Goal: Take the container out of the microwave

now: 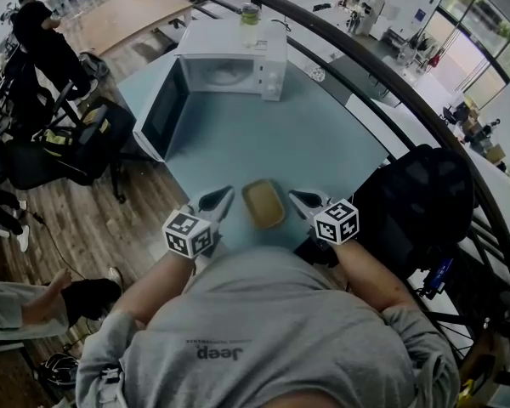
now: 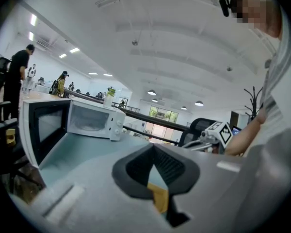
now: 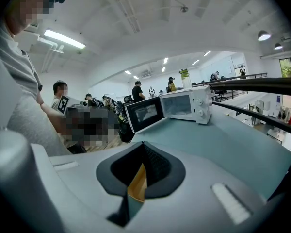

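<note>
The shallow tan container (image 1: 263, 203) lies flat on the bench (image 1: 323, 143), out of the microwave, directly between the two tongs and close to the person's body. The left tongs (image 1: 226, 196) sit just beside its left long edge and the right tongs (image 1: 296, 196) just beside its right one, and whether either tip touches the rim cannot be told. Both tongs are closed, their tips meeting, with only a sliver of the container showing below them in each gripper view. They point forward and slightly inward, tilted a little downward, so the pair forms a narrow funnel around the container. The left forearm (image 1: 149, 287) and right forearm (image 1: 370, 270) reach out low from a grey shirt. Well beyond the tongs' tips stands the white microwave (image 1: 234, 68), its door (image 1: 163, 109) swung wide towards the left tongs' side and a bottle (image 1: 250, 24) on top.
</note>
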{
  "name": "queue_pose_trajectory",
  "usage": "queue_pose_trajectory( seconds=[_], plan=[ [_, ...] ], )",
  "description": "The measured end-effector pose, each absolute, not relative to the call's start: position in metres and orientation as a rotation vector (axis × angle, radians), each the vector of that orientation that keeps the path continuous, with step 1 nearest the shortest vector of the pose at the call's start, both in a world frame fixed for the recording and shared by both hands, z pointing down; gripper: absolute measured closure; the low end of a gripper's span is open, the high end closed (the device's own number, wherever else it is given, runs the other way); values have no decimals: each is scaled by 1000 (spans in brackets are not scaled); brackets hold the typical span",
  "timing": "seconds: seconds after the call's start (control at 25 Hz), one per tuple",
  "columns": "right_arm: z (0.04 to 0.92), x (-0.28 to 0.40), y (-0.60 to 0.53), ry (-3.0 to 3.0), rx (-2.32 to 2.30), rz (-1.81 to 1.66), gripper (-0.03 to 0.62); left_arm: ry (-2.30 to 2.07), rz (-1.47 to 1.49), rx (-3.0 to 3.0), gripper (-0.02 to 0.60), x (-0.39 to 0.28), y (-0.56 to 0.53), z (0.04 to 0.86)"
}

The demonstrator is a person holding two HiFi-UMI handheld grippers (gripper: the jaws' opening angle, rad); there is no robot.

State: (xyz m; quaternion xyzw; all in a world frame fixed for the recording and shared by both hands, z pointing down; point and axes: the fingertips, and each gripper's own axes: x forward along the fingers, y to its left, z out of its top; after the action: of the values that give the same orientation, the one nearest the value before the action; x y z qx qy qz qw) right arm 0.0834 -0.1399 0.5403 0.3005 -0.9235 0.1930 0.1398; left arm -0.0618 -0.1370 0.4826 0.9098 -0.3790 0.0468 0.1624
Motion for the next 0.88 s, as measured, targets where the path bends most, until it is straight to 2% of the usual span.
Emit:
queue_pose_trajectory(
  seconds=[0.88],
  plan=[
    [542,77,-129,-2647,828,522,591,-1097,124,2589,563,-68,-126,479]
  ],
)
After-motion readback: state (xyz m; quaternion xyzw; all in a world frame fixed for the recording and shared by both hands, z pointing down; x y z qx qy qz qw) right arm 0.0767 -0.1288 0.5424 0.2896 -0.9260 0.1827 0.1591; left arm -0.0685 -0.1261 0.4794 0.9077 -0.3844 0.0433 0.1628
